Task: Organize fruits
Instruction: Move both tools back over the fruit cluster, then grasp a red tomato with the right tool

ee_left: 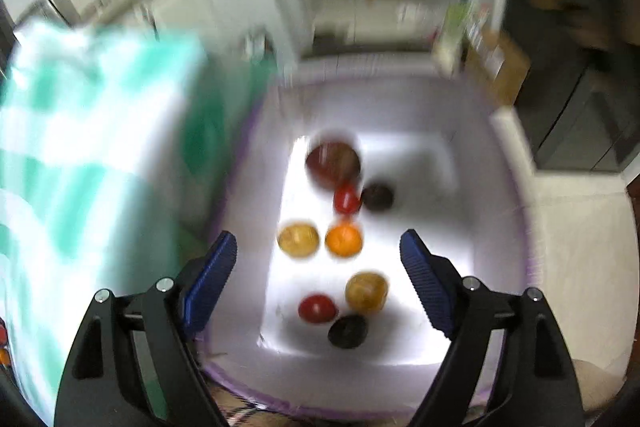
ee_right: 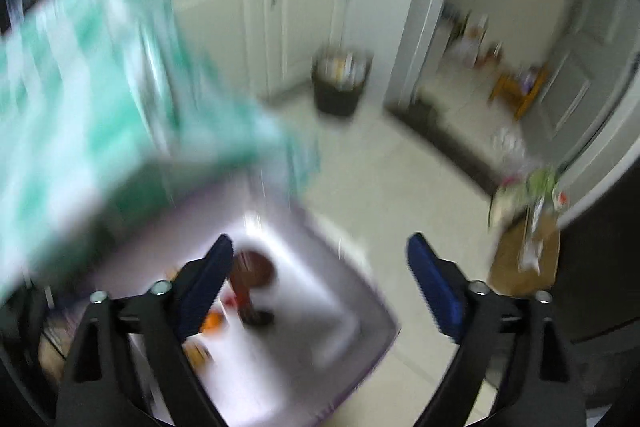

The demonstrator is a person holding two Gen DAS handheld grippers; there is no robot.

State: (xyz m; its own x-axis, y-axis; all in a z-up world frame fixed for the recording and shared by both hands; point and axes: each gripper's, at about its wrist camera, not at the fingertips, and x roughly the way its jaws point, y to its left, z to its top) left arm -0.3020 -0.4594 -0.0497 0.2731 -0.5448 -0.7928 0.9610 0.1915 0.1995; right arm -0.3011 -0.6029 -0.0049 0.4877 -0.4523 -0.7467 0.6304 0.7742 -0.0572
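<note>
A white bin with a purple rim (ee_left: 516, 227) holds several fruits: a large dark red one (ee_left: 333, 161), a small red one (ee_left: 346, 199), a dark one (ee_left: 377, 197), an orange (ee_left: 344, 239), two yellow-brown ones (ee_left: 298, 239) (ee_left: 367, 291), another red (ee_left: 317, 308) and another dark one (ee_left: 347, 331). My left gripper (ee_left: 318, 255) hangs open above them, holding nothing. In the right wrist view the bin (ee_right: 384, 327) lies low at the left, with the dark red fruit (ee_right: 254, 269) and the orange (ee_right: 214, 321) blurred. My right gripper (ee_right: 320, 259) is open and empty.
A green-and-white checked package (ee_left: 80, 147) fills the left side and also shows as the package (ee_right: 80, 87) in the right wrist view. A brown box (ee_left: 500, 67) stands beyond the bin. A dark wastebasket (ee_right: 340, 83) sits on the pale floor by white cabinets (ee_right: 288, 7).
</note>
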